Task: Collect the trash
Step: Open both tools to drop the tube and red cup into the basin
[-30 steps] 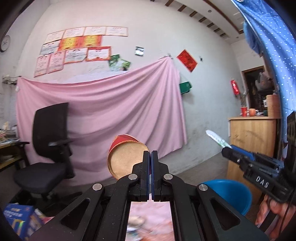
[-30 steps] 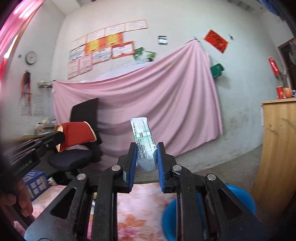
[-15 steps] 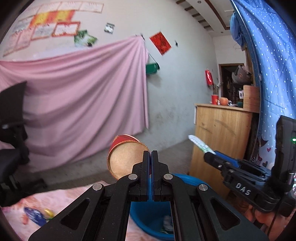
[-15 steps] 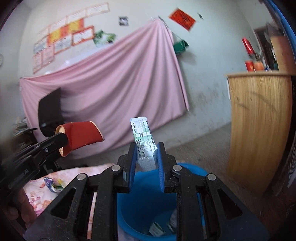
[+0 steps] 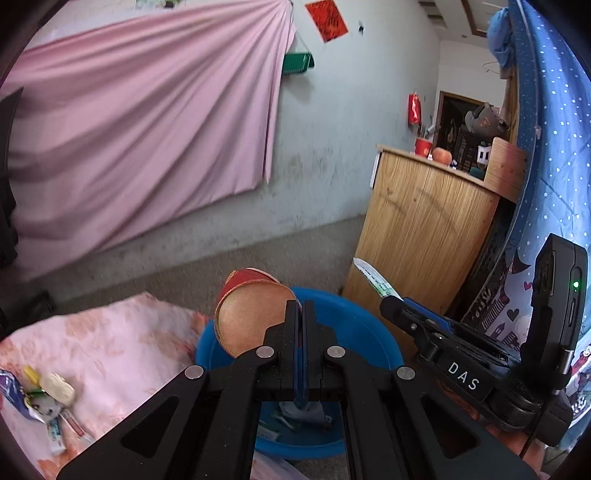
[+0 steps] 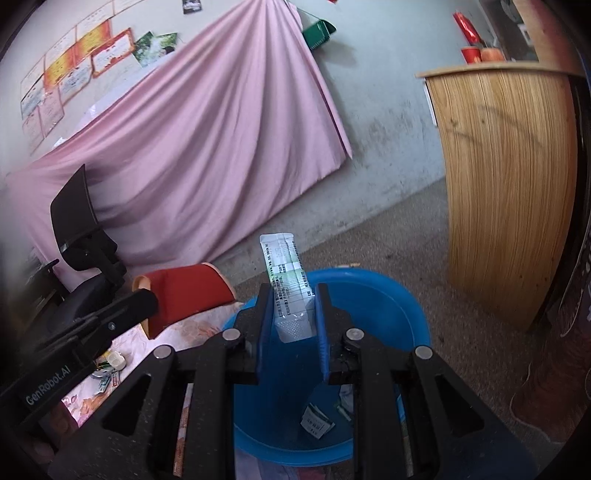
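Left tongs [image 5: 303,308] pinch a red cup [image 5: 251,314] above the blue basin [image 6: 399,295]. Right tongs [image 6: 293,295] pinch a sachet [image 6: 286,280] upright, also over the basin.

Pink sheet [image 5: 140,140] hanging across pale wall, red paper square [image 5: 327,15] and green basket [image 5: 298,63] sitting above it. Wooden counter [image 6: 509,184] standing right, carrying red cup [image 6: 470,54]. Black office chair [image 6: 79,236] sitting left. Certificates [image 6: 74,72] hanging on wall.
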A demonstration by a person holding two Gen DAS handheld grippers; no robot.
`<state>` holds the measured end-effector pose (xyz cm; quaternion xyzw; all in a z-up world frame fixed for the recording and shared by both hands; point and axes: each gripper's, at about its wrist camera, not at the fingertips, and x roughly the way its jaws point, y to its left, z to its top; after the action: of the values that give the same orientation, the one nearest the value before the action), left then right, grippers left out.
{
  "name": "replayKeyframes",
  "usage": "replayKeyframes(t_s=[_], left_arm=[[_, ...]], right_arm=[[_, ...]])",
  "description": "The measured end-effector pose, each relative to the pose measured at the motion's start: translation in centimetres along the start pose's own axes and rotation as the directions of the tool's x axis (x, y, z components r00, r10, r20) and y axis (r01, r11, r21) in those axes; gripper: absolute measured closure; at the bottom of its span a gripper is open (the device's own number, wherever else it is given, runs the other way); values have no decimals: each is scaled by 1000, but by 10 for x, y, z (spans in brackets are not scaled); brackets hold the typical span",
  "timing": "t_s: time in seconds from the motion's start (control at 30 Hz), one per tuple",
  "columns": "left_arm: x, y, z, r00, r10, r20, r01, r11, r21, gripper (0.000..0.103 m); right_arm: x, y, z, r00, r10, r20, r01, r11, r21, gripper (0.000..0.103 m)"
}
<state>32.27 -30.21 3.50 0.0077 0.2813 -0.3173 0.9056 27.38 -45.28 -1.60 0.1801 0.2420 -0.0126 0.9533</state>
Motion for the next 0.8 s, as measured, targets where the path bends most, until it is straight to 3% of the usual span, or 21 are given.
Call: replayKeyframes(t_s=[0.33, 0.63, 0.7, 0.77, 0.8], left_arm=[[21, 11, -5, 992, 8, -127, -14, 999, -47, 103], [8, 25, -10, 992, 50, -116, -58, 996, -64, 101], [4, 28, -10, 993, 58, -107, -65, 995, -69, 95], [-7, 34, -9, 994, 66, -82, -73, 994, -83, 78], [-12, 37, -9, 995, 69, -68, -75, 993, -90, 75]], right_arm=[[15, -12, 0, 999, -17, -48, 18, 999, 38, 55], [9, -5, 4, 999, -16, -27, 17, 1000, 6, 50], [6, -1, 5, 1000, -13, -10, 13, 1000, -7, 49], [1, 5, 7, 1000, -6, 10, 6, 1000, -23, 46], [0, 7, 8, 1000, -3, 16, 3, 1000, -28, 43]])
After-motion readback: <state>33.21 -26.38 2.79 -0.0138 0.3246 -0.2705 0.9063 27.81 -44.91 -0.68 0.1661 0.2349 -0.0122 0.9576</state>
